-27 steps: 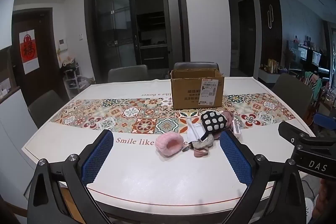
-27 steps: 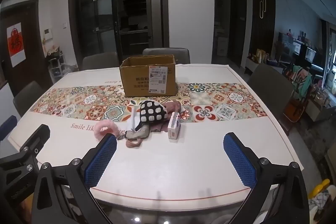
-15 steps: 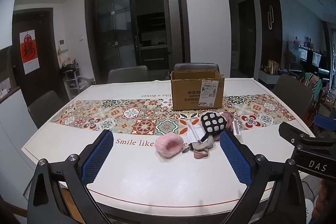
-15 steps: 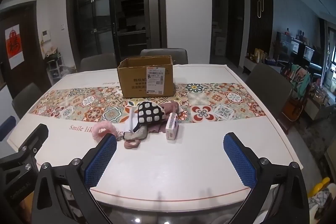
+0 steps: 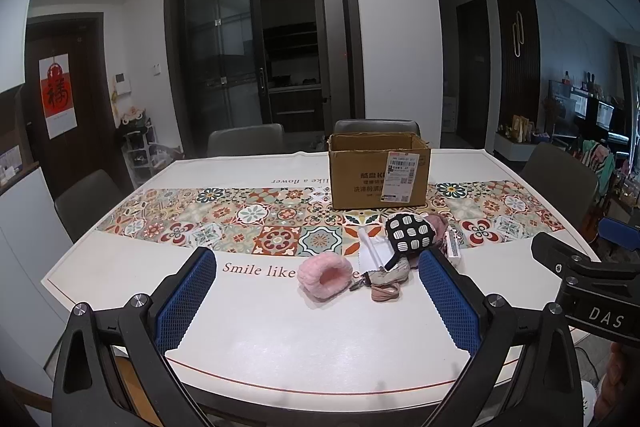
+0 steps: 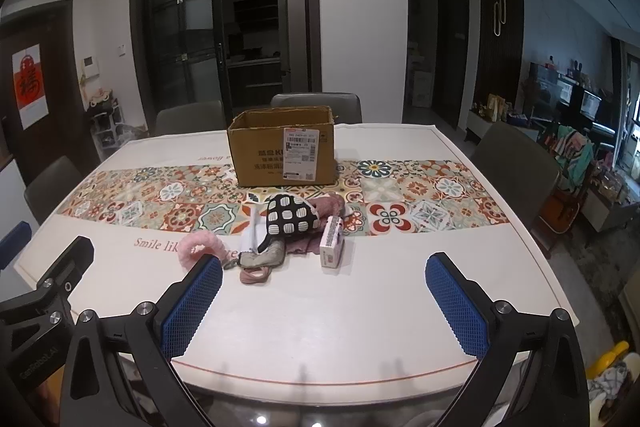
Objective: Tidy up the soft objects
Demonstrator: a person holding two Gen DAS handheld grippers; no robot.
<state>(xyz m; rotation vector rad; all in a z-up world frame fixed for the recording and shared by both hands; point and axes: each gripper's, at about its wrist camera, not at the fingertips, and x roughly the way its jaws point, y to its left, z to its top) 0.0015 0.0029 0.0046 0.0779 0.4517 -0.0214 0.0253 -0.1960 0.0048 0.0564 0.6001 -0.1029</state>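
Left wrist view: left claw (image 5: 316, 291) gapes wide, empty, short of the pink fluffy scrunchie (image 5: 325, 275); right claw (image 6: 324, 293) likewise wide, touching nothing above the bench (image 6: 400, 291).

The white tabletop (image 5: 280, 339) carries a band of floral tiles (image 5: 248, 219) in red, orange, teal and cream, with dark red lettering below it. The open cardboard box (image 5: 360, 179) is plain brown with a white shipping label (black print). A fluffy pink slipper-like thing (image 5: 325, 279) lies beside a black pouch with white squares (image 5: 409, 237). The small flat carton (image 6: 332, 247) is white and pink. The left gripper (image 5: 316, 301) and right gripper (image 6: 324, 301) both have black frames and blue textured pads.
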